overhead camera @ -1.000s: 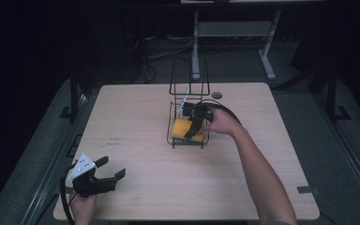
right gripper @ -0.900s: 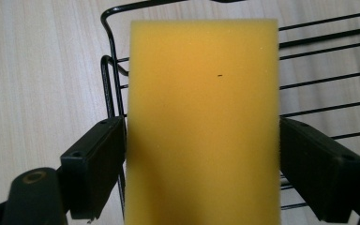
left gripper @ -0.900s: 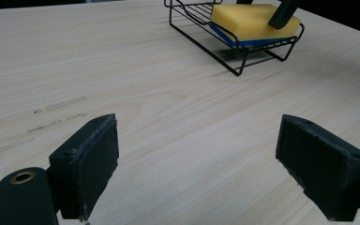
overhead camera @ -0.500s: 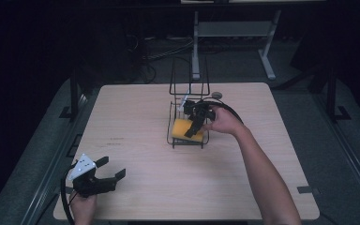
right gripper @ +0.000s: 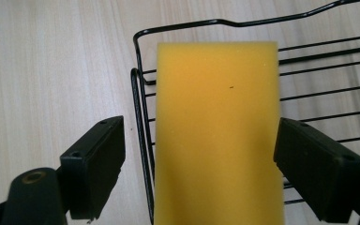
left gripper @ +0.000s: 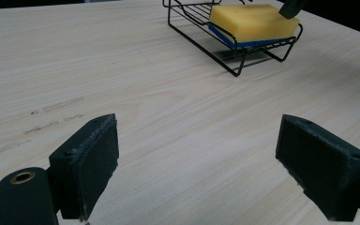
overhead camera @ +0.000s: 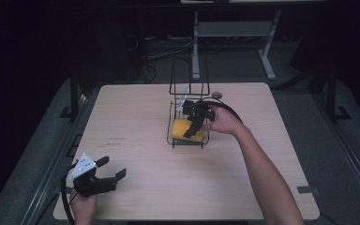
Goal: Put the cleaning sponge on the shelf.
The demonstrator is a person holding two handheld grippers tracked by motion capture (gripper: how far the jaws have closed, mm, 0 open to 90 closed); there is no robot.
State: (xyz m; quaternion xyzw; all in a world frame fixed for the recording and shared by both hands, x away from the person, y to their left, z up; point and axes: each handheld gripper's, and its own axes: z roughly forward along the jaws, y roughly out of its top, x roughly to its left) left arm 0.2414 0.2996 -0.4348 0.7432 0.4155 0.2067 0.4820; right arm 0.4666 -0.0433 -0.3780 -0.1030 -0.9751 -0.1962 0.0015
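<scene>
Starting at the left of the table: the left gripper [overhead camera: 107, 178] sits low near the front corner, held in the person's left hand [overhead camera: 83, 208], jaws spread wide with nothing between them. From its own camera the bare wooden table [left gripper: 136, 89] stretches ahead, and the wire rack [left gripper: 236, 49] with the sponge [left gripper: 253, 22] is well off, up and to the right. That hand is out of the play for now.

Moving to the middle: the wire rack [overhead camera: 187, 126] stands around the centre of the table [overhead camera: 136, 117], tall loops at the back, low basket at the front. The yellow sponge [overhead camera: 183, 128] lies flat in that basket, blue underside just showing in the left gripper view.

Now the right side: the right gripper [overhead camera: 191, 125] is directly over the sponge, reached in by the person's right hand [overhead camera: 222, 123]. This is clearly the nearer arm. In the right gripper view the sponge [right gripper: 218, 136] runs lengthwise straight away from the camera, its long axis in line with the gripper, and the two pads [right gripper: 96, 161] stand open on either long side of it. The left pad is outside the rack's wire rim [right gripper: 143, 140]; the right one is near the sponge's edge.

So the jaws straddle the narrow width, not yet pinching. My read: closing would catch the rim wire on the left unless the gripper shifts right or drops inside the basket first.
</scene>
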